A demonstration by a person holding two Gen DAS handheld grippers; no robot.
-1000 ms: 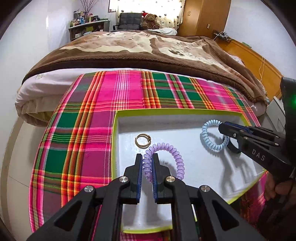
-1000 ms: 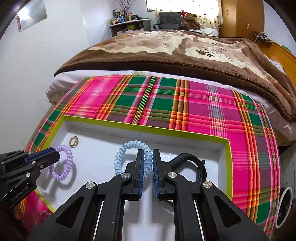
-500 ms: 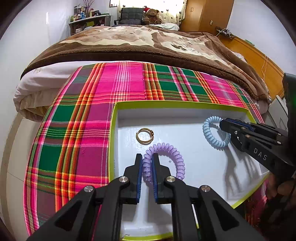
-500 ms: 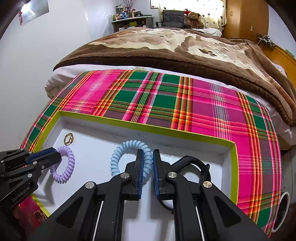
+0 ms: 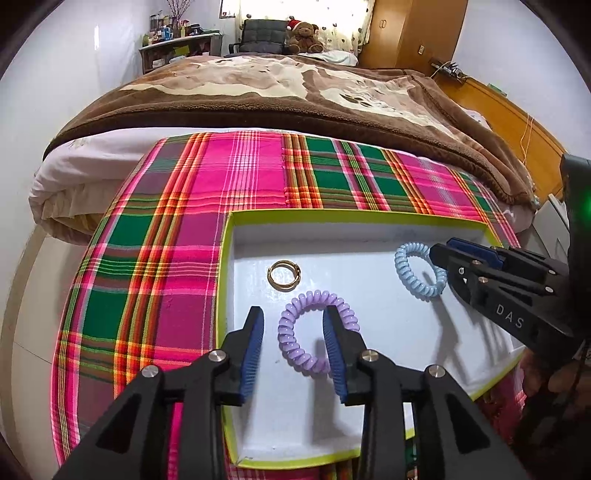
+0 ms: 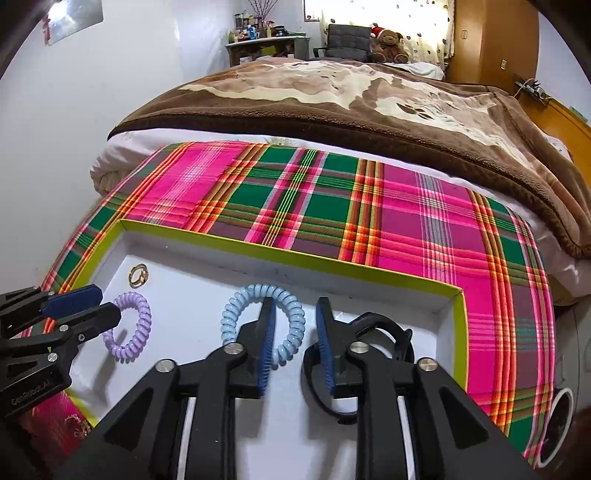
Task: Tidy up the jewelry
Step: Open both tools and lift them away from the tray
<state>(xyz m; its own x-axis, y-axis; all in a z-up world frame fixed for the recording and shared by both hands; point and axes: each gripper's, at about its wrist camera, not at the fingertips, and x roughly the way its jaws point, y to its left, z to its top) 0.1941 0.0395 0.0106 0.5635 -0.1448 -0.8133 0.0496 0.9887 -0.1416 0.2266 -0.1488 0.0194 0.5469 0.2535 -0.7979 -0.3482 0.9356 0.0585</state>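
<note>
A white tray with a lime-green rim lies on a plaid cloth. In it rest a purple coil bracelet, a light blue coil bracelet, a gold ring and a black band. My left gripper is opening; the purple coil's left strand lies loose between its pads. My right gripper is opening too, with the blue coil's right strand free between its pads. Both coils lie flat on the tray floor.
The pink and green plaid cloth covers the bed's near end, with a brown blanket behind it. A wooden bed frame runs along the right. A teddy bear, a chair and a cluttered desk stand at the far wall.
Both grippers were shut on their coil bracelets and have now spread their jaws. The purple and blue coils have dropped loose onto the tray floor.
</note>
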